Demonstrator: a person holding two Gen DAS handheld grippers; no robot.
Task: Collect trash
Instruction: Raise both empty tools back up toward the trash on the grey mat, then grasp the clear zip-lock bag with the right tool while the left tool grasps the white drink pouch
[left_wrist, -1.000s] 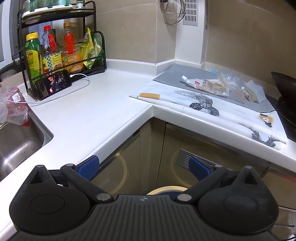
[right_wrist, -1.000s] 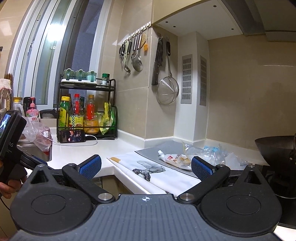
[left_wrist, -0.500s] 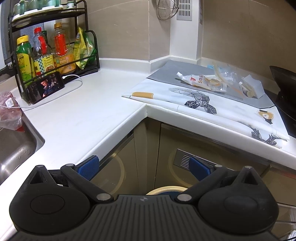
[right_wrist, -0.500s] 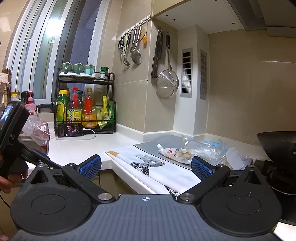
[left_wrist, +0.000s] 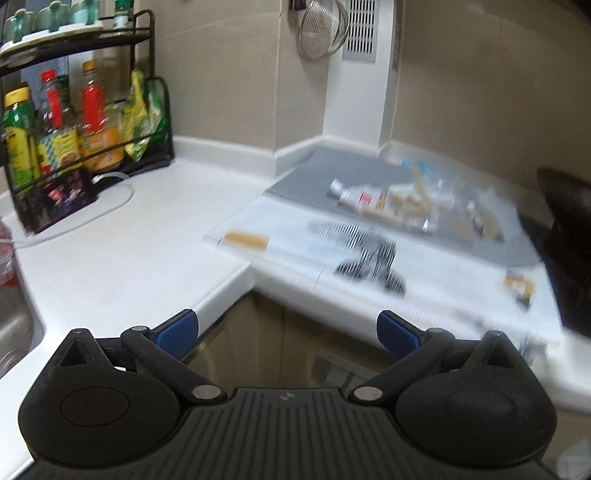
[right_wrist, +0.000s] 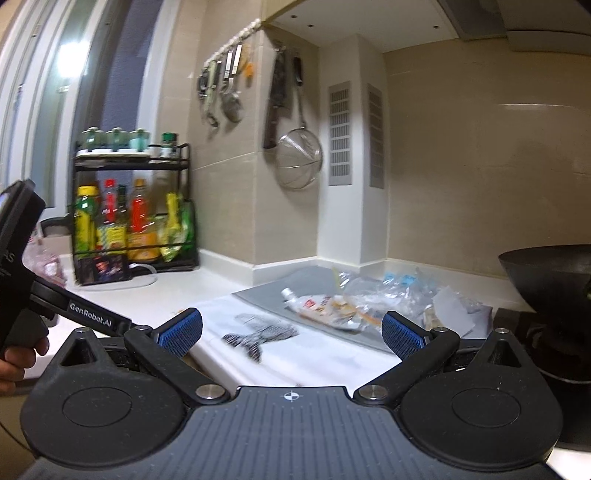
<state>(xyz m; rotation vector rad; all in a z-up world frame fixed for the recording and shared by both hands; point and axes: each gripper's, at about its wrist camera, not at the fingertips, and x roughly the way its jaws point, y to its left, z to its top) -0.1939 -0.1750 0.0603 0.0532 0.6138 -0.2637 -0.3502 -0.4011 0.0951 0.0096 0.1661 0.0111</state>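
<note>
A heap of trash lies on a grey mat (left_wrist: 332, 173) at the back of the worktop: a squeezed sauce pouch (left_wrist: 364, 195) (right_wrist: 314, 304), clear plastic wrappers (right_wrist: 373, 291) and a torn white packet (right_wrist: 452, 308). A white printed cloth (left_wrist: 295, 240) (right_wrist: 295, 347) spreads in front of the mat. My left gripper (left_wrist: 287, 334) hovers open and empty over the counter's inner corner, short of the trash. My right gripper (right_wrist: 291, 330) is open and empty too, low before the cloth with the trash just beyond it. The left view is blurred.
A black rack (left_wrist: 85, 122) (right_wrist: 136, 221) of bottles stands at the back left, with a phone (left_wrist: 64, 194) and white cable by it. A sink (left_wrist: 14, 332) is far left, a black wok (right_wrist: 550, 280) on the right. A hand (right_wrist: 18, 354) holds the left gripper's handle.
Both grippers have moved forward toward the worktop and the trash now looks closer. The left view has tilted up, so the bin rim below no longer shows. Both stayed open.
</note>
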